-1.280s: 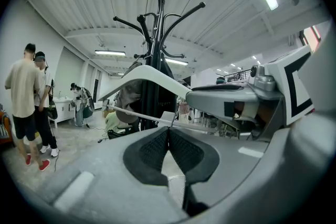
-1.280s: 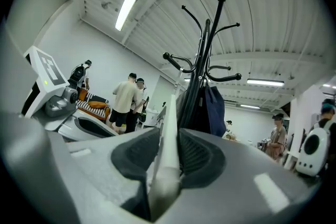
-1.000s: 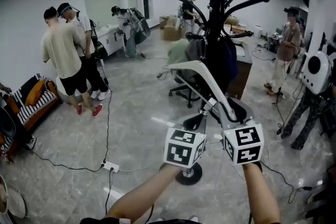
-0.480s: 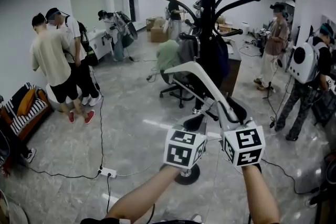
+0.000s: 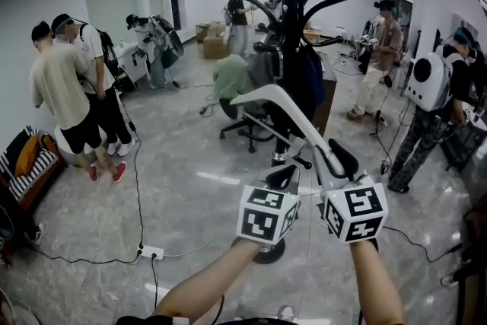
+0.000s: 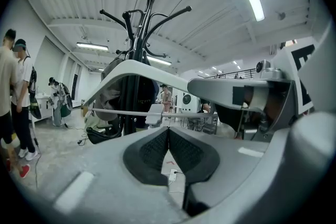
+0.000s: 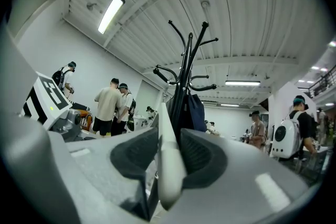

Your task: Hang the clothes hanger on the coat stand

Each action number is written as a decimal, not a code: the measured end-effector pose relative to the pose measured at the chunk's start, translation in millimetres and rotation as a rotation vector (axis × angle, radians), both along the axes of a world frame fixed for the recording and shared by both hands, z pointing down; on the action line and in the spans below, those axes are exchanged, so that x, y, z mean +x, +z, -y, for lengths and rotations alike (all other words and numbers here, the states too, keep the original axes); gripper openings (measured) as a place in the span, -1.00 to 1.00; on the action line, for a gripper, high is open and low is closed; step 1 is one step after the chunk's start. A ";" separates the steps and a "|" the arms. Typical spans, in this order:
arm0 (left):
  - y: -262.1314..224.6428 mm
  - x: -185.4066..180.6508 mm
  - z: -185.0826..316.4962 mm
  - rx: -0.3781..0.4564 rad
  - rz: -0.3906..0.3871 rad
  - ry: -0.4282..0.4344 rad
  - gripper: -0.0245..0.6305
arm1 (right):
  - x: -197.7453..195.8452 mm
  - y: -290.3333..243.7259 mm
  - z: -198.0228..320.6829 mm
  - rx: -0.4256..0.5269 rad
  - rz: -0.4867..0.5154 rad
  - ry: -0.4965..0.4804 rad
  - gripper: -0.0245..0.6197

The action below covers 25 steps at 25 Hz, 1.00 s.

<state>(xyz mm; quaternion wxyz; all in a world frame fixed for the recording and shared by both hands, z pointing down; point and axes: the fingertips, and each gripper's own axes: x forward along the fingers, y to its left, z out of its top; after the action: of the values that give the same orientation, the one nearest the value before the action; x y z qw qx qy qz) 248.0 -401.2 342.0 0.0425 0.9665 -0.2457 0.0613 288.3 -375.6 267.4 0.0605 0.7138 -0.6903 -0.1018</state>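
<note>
The stand [image 5: 290,49] is dead ahead, black pole with hooked arms fanning out near the top, all of them higher than where the hanger [image 5: 278,97] sits now (there's already dark clothing hung on it). The hanger is white and up in the air in front of the pole. Its long axis climbs from the near end up and away to the left, so it crosses the pole in the head view. I can't make out its hook. The right gripper [image 7: 169,157] is clamped on the hanger's near end and is doing all the carrying. The left gripper [image 6: 168,147] has its jaws pressed together on nothing, just under the hanger's bar. I'd guess the coming move is mostly up and forward.
</note>
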 end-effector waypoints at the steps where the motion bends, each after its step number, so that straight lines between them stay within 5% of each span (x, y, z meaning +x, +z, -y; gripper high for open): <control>1: 0.7 0.9 -0.7 -0.001 0.000 0.006 -0.91 | 1.2 0.8 -1.0 0.000 0.002 0.010 -0.54; 25: 7.0 2.2 -34.3 -0.008 0.011 0.104 -0.91 | 10.0 17.7 -41.5 -0.035 0.032 0.139 -0.49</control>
<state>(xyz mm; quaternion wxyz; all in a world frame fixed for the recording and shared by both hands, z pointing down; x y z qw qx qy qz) 250.2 -366.9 349.0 0.0416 0.9774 -0.1950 0.0695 298.3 -334.2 285.1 0.0686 0.7602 -0.6418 -0.0739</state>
